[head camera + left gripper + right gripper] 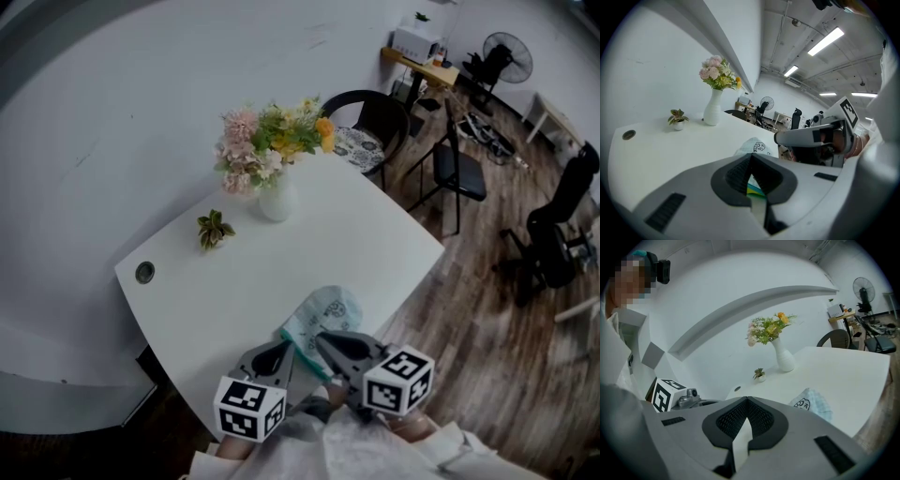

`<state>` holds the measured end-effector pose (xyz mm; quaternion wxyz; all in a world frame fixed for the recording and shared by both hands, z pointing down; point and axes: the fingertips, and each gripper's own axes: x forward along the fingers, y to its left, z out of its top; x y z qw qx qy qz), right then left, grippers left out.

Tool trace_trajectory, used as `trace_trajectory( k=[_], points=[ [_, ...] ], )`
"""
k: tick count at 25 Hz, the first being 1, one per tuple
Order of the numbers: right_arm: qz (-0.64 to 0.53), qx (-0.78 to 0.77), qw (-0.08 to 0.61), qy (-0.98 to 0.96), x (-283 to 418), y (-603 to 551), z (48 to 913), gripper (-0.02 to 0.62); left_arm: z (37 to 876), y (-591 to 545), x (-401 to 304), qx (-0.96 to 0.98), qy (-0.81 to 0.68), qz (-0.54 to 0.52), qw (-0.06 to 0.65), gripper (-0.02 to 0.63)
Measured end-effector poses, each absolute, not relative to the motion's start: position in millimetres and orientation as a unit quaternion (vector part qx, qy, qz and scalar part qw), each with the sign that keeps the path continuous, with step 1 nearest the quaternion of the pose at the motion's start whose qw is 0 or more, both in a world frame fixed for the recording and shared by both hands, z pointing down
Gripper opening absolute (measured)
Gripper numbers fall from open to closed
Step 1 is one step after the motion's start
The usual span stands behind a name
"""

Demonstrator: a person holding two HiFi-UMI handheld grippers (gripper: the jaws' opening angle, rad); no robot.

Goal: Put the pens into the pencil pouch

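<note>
Just beyond left tool (281, 352), right tool (325, 341), pencil pouch (330, 307) on table (234, 281).

Bench (375, 234) white. Pouch (330, 307) pale blue-green check, black cartoon print. Vase (277, 202) white; flowers (272, 141) pink, yellow, orange. Left tool (284, 349), right tool (323, 342) grey, pads (737, 174) black ribbed. Marker cubes (249, 408) black-on-white squares.

Open table (281, 272) lies between the near pouch (323, 314) and the vase (277, 200) and small plant (214, 229) beyond

Office: white desk (281, 272), swivel chair (553, 234), standing fan (506, 56), strip lights (825, 41).
</note>
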<state>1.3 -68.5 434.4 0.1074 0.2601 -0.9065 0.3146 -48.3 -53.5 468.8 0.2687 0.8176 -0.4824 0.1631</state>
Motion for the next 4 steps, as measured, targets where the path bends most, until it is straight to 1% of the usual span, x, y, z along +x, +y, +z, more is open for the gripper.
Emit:
trace_trajectory(
  k=[4],
  points=[
    [0.312, 0.255, 0.112, -0.908, -1.1, -65.9, 432.1, 0.006, 470.6, -51.5, -50.4, 0.815, -0.483, 0.172, 0.27, 0.008]
  ],
)
